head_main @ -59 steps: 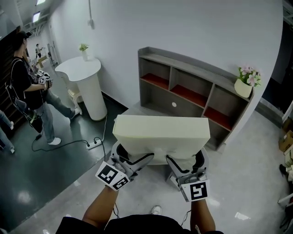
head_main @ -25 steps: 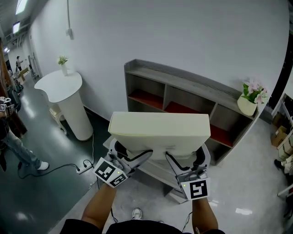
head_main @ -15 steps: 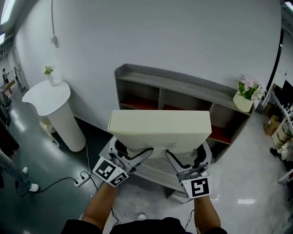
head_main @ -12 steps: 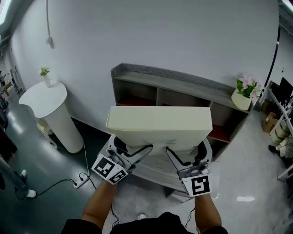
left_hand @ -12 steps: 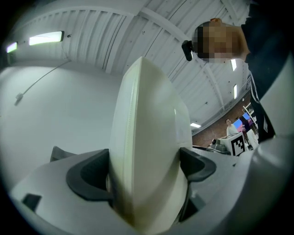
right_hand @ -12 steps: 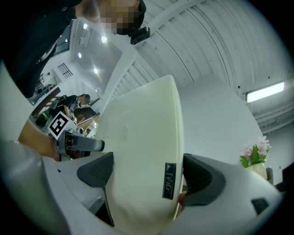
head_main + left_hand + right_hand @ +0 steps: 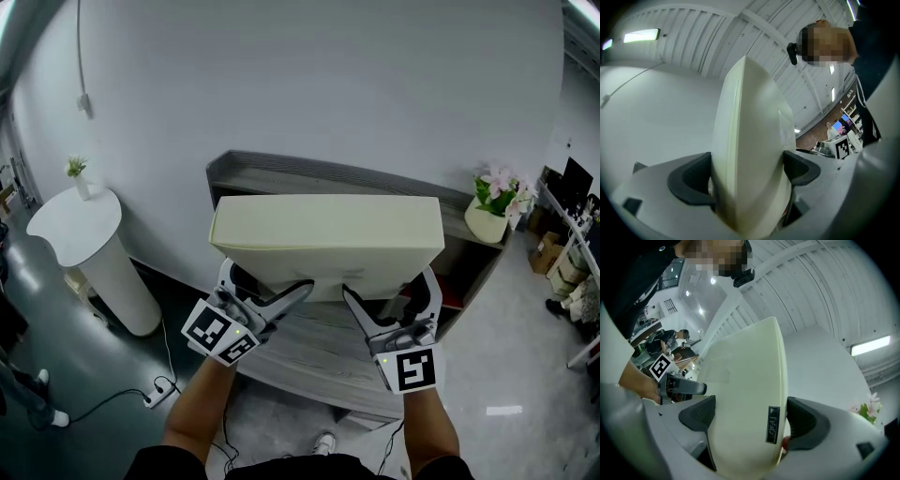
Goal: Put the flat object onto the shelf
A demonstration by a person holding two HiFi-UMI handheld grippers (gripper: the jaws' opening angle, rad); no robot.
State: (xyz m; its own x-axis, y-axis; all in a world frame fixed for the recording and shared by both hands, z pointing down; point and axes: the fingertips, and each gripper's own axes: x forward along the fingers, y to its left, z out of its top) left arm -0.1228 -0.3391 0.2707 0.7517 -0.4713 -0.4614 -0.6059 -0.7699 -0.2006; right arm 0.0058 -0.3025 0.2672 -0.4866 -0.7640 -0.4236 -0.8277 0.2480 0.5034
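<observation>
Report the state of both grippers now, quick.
Left gripper: closed, clamping the cream flat object.
Right gripper: closed, clamping the same cream flat object.

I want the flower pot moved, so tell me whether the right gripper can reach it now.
Probably not yet: the right gripper is shut on the cream pad, which the left gripper also holds; the flower pot stands farther right on the shelf.

Right hand-held gripper: both dark jaws pressed against opposite faces of the cream flat object, which stands edge-on between them. A small dark label sits on the object's edge, just beside the right-hand jaw. Left hand-held gripper meets the object's far side. Pink flowers at lower right.
</observation>
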